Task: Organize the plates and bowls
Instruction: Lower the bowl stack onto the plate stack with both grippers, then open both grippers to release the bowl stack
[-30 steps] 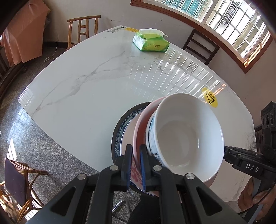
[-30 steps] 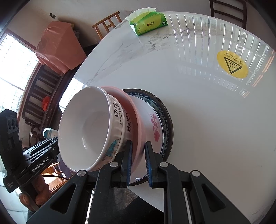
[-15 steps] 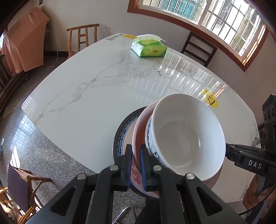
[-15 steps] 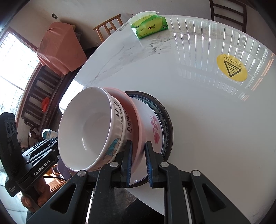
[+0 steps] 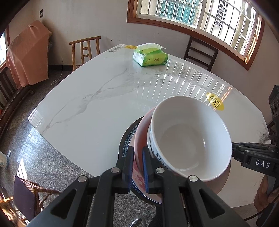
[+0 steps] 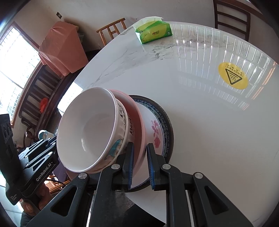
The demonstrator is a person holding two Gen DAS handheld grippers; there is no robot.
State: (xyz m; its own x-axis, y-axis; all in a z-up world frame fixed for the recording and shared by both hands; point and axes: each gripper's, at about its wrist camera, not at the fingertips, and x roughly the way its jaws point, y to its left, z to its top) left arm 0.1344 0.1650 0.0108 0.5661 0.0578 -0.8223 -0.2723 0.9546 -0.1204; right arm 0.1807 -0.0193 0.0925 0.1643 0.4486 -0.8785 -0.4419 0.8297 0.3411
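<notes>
Gleaming white marble table [image 5: 97,97]; tissue pack [image 5: 150,57] far end; barred windows [image 5: 200,15].

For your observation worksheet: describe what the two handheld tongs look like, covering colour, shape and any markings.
Both are matt black. The left tongs and right tongs each have two angular fingers with blue pads and round silver rivets on the linkage. Seen from the opposite camera, the left tongs' body reads "GenRobot.AI" in white and the right's reads "DAS". No sleeves or cables are clearly visible.
</notes>
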